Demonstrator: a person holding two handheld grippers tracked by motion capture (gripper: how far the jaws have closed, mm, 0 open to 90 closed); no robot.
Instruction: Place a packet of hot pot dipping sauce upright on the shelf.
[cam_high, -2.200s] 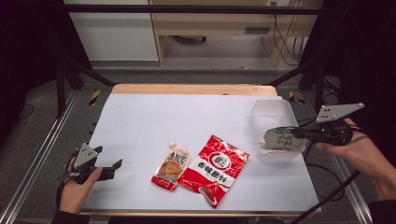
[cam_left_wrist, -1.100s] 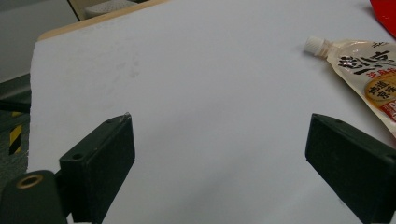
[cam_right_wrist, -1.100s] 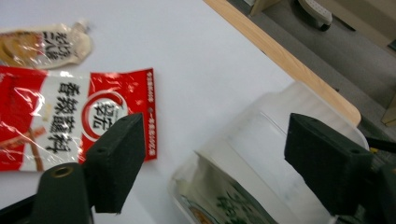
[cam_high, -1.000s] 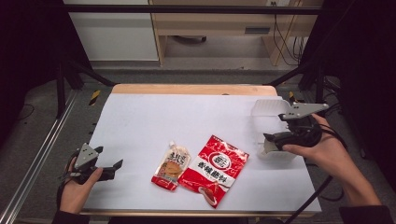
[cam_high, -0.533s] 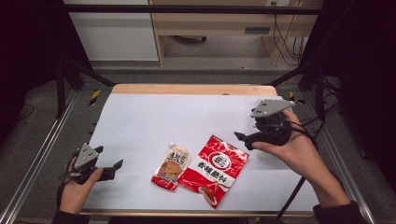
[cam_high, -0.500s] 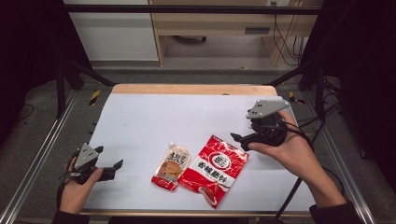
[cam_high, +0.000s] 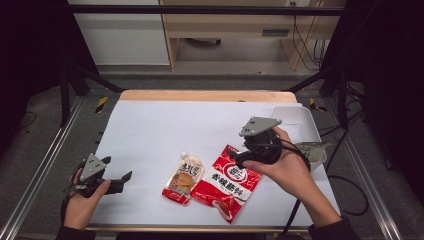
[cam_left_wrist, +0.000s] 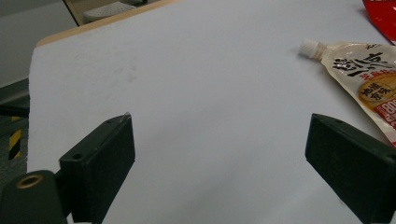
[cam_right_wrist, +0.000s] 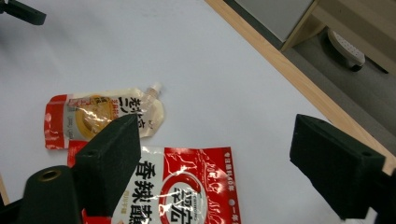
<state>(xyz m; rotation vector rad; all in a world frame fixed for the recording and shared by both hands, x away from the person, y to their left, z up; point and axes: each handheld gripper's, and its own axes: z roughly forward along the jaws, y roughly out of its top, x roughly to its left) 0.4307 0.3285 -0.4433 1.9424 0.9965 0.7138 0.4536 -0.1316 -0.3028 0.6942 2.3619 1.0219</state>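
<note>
The left gripper (cam_high: 120, 179) is resting at the white table's (cam_high: 165, 130) left edge, jaws spread wide and empty. The small cream spouted sauce pouch (cam_high: 183, 177) is lying flat near the front, touching the larger glossy red snack bag (cam_high: 226, 186). The right gripper (cam_high: 239, 159) is hovering over that bag's top edge, jaws wide apart, nothing between them. It should probably be lowering squarely onto the bag's edge before closing. The clear plastic bin (cam_high: 305, 125) at the right is holding a greyish packet (cam_high: 312, 148).
</note>
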